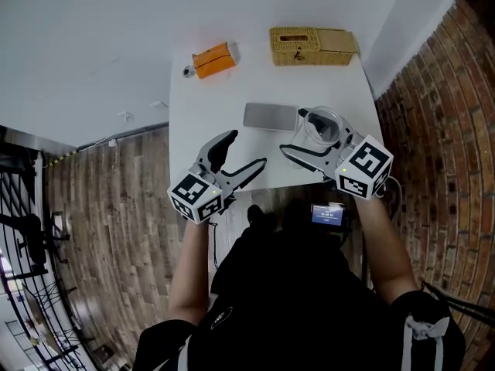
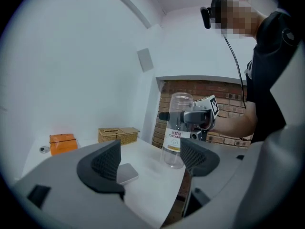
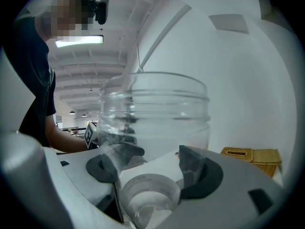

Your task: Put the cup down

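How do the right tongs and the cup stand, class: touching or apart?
Touching. The right gripper view shows the cup between the right tongs, with both pads pressed on its clear sides.

The clear wall of the cup (image 3: 155,123) distorts the right gripper (image 3: 151,163) finger (image 3: 110,162) behind it. Label (image 2: 174,138) print beyond the left gripper (image 2: 150,160) fingertips: too small to read. Small item (image 1: 189,71) far beyond those fingertips: unidentifiable. Contact between cup base and table (image 1: 232,99): indeterminable.

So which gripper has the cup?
The right gripper: its jaws grip the clear cup, while the left gripper is open and empty.
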`<state>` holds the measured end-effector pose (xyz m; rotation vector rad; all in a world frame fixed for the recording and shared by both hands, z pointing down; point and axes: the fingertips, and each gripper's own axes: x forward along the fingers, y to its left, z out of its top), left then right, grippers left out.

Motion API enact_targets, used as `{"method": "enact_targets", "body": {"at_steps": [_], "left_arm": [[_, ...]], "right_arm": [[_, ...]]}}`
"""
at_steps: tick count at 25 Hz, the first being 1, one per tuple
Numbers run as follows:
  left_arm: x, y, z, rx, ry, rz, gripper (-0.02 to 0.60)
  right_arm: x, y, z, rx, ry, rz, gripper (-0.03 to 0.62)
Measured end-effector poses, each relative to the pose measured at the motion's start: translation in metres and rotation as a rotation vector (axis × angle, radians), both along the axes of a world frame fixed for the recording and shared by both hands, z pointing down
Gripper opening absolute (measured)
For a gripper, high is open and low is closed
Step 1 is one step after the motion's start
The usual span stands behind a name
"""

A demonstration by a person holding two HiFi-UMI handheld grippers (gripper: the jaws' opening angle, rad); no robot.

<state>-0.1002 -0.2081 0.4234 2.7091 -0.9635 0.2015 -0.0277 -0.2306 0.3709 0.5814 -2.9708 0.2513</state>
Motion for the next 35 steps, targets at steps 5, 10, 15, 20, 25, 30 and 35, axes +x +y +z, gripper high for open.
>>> {"method": "enact_targets", "body": {"at_steps": [5, 10, 15, 20, 25, 30, 35], "left_arm": [[-0.002, -0.011, 0.0, 0.005, 0.016, 0.038, 0.382], [0.001, -0.015, 0.003, -0.004, 0.028, 0.062, 0.382], [-0.001, -0.017, 0.007, -0.013, 0.028, 0.06, 0.382], [-0.004, -0.021, 0.007, -0.024, 0.037, 0.05, 0.382], [-0.01, -0.021, 0.011, -0.061, 0.073, 0.025, 0.382], [-0.016, -0.021, 0.019, -0.09, 0.062, 0.007, 0.382], [-0.019, -0.018, 0.026, -0.121, 0.049, -0.016, 0.382]], "right_arm": [[-0.006, -0.008, 0.001, 0.0, 0.012, 0.035, 0.364], [-0.005, -0.015, 0.005, -0.008, 0.021, 0.053, 0.364], [-0.006, -0.02, 0.009, -0.007, 0.021, 0.052, 0.364], [-0.007, -0.035, 0.026, -0.019, 0.038, 0.055, 0.364], [-0.005, -0.059, 0.069, -0.066, 0.085, 0.085, 0.364], [-0.012, -0.098, 0.1, -0.071, 0.1, 0.098, 0.364], [-0.032, -0.132, 0.119, -0.016, 0.139, 0.072, 0.364]]}}
